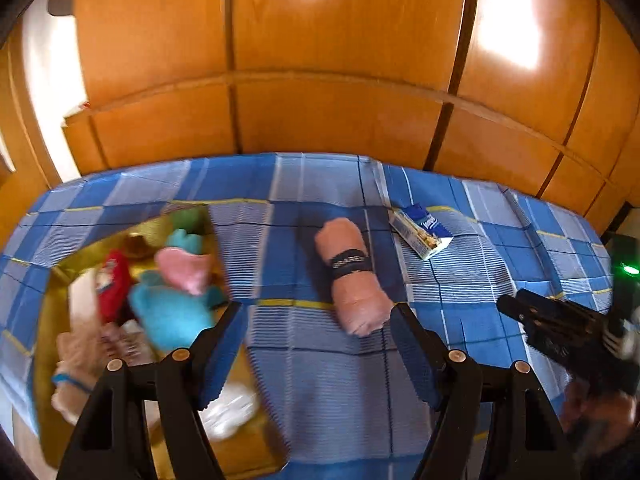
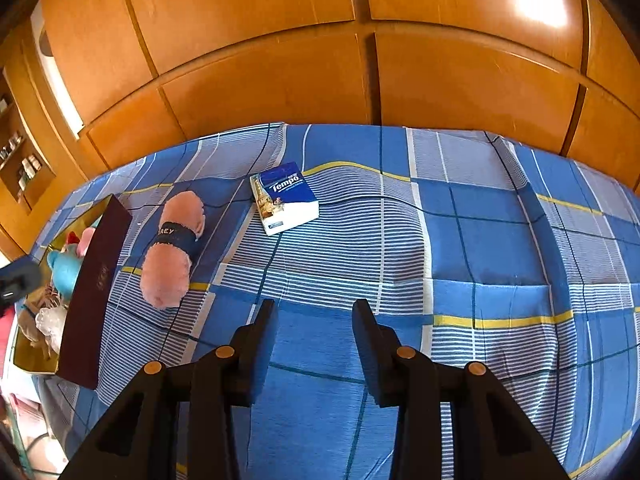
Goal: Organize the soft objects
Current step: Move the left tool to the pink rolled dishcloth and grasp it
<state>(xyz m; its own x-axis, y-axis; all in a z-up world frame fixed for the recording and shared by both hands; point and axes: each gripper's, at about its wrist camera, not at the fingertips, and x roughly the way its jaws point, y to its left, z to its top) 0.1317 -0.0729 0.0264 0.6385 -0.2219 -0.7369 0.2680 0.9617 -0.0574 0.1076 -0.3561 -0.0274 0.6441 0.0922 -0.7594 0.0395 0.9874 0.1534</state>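
Pink towel roll (image 1: 352, 276), banded dark, lying on checked bedspread (image 1: 480, 288) just ahead of left gripper (image 1: 316, 332), at 12 o'clock. Left jaws wide apart, empty. Right gripper (image 2: 314, 324) likewise parted, empty, roll at its 10 o'clock. Box (image 1: 52, 292) at left's 9 o'clock, holding plush toys (image 1: 168, 304). Tissue pack (image 2: 285, 197) at 1 o'clock. Risk, judged: soft roll squashing, slipping, or unrolling if pinched off-centre; bedspread snagging. Wooden wardrobe (image 2: 280, 60) behind bed.

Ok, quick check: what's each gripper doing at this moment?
Left gripper: open, holding nothing, fingers wide near the rolled pink towel.
Right gripper: open, holding nothing, over the bedsheet.
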